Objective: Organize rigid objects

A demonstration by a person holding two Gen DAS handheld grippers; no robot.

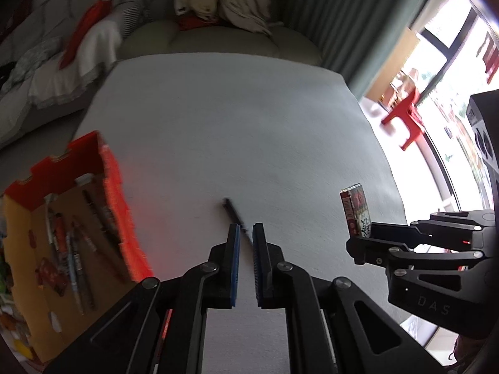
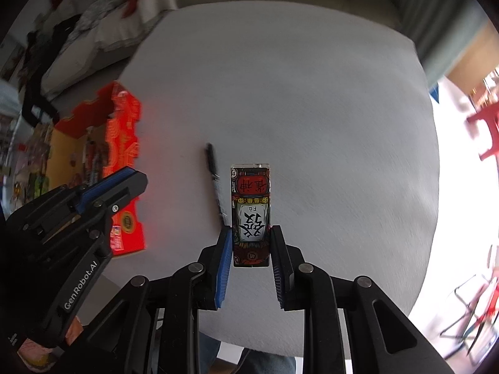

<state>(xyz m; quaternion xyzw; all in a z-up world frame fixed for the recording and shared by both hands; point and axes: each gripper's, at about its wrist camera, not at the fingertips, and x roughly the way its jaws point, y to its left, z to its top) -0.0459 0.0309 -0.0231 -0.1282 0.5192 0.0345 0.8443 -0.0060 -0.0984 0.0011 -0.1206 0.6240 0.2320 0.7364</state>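
Observation:
A black pen (image 1: 234, 215) lies on the white table (image 1: 237, 131); it also shows in the right wrist view (image 2: 214, 174). My left gripper (image 1: 246, 229) hangs just above the pen's near end, jaws narrowly apart, nothing held. My right gripper (image 2: 251, 233) is shut on a small red and black printed box (image 2: 251, 215), held upright over the table. That box (image 1: 355, 213) and the right gripper (image 1: 361, 243) show at the right of the left wrist view. The left gripper (image 2: 137, 176) shows at the left of the right wrist view.
An open red and orange cardboard box (image 1: 109, 193) with several pens and packets inside stands at the table's left edge, and shows in the right wrist view (image 2: 123, 143). A bed with bedding (image 1: 62, 46) and a sofa with clothes (image 1: 218, 0) lie beyond. A red stool (image 1: 405, 118) stands by the window.

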